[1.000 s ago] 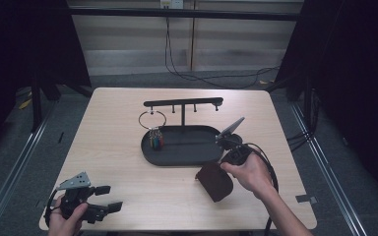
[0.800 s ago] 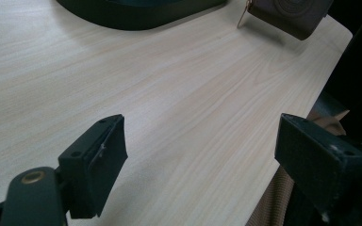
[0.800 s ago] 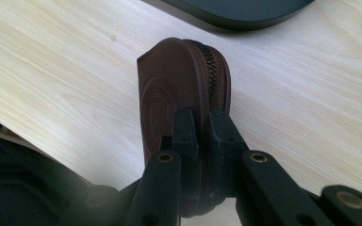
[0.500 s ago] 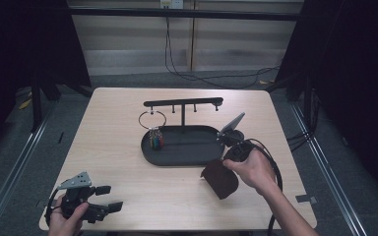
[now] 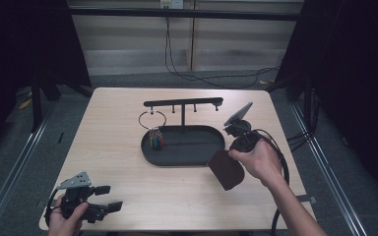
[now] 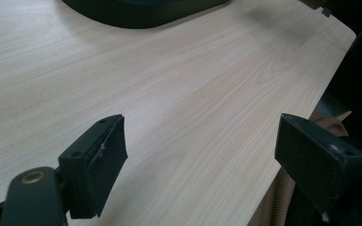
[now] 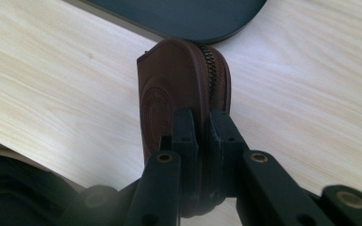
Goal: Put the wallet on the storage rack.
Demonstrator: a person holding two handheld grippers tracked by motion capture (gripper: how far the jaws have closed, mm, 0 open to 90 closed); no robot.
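While the left claw (image 5: 109, 197) rests open at the table's (image 5: 118, 128) near left corner, the right claw (image 7: 201, 141) grips a brown zippered leather pouch (image 5: 225, 169) edge-up, just near-right of the black oval tray (image 5: 187, 152).

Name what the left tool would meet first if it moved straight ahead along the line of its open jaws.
Probably the black tray. The left tool points across bare table toward the tray's rim; nothing lies between, though depth is hard to judge.
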